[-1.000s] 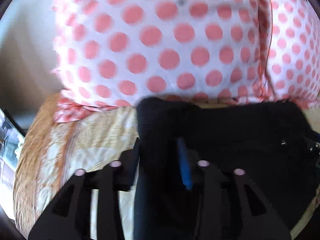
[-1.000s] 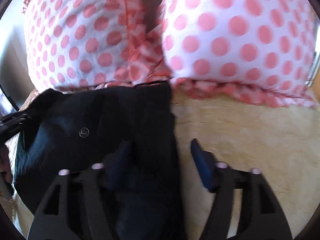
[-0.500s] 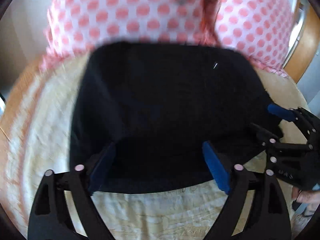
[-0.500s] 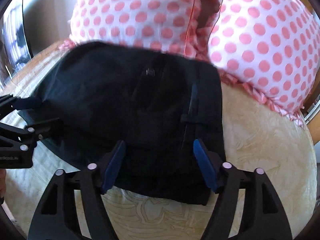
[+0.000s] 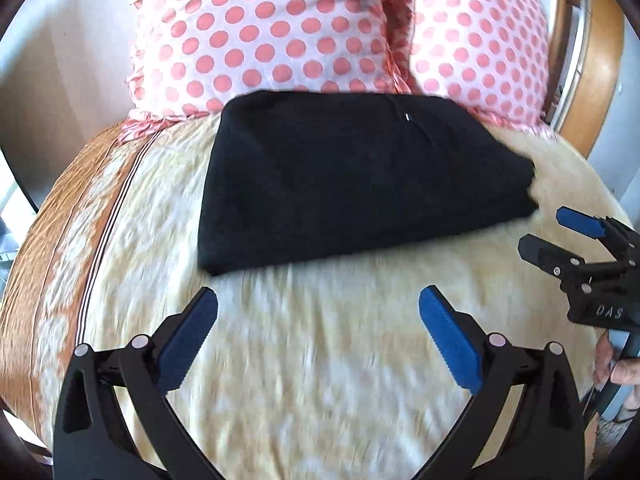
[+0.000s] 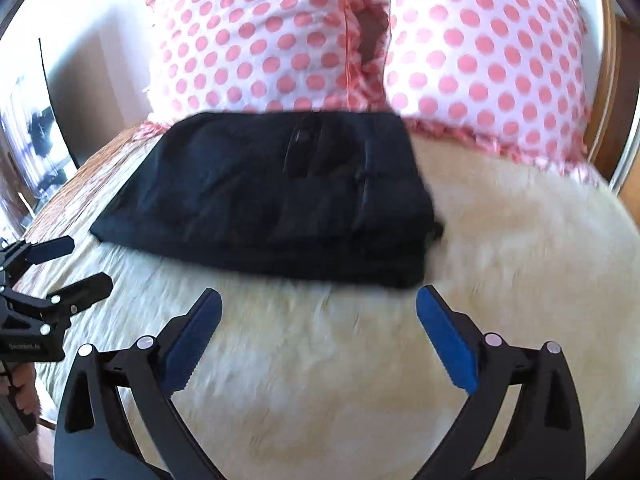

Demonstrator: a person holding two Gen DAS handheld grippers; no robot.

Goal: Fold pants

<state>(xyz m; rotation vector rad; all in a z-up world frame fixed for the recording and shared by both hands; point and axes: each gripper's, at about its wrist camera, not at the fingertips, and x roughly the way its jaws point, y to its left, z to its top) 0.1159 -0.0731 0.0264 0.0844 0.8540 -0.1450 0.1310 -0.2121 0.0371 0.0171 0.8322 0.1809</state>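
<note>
since 1 s ago the pants (image 5: 360, 176) have been released and both tools drawn back; the fold is judged finished. the left gripper (image 5: 318, 334) and right gripper (image 6: 318, 334) are spread wide, with nothing held. the pants are laid as a compact black bundle on the bed (image 5: 320, 360), against 2 pillows (image 5: 256, 32), the long axis run across the bed, parallel to the pillows.

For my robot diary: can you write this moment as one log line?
folded black pants on cream bedspread | left gripper open | right gripper open
</note>
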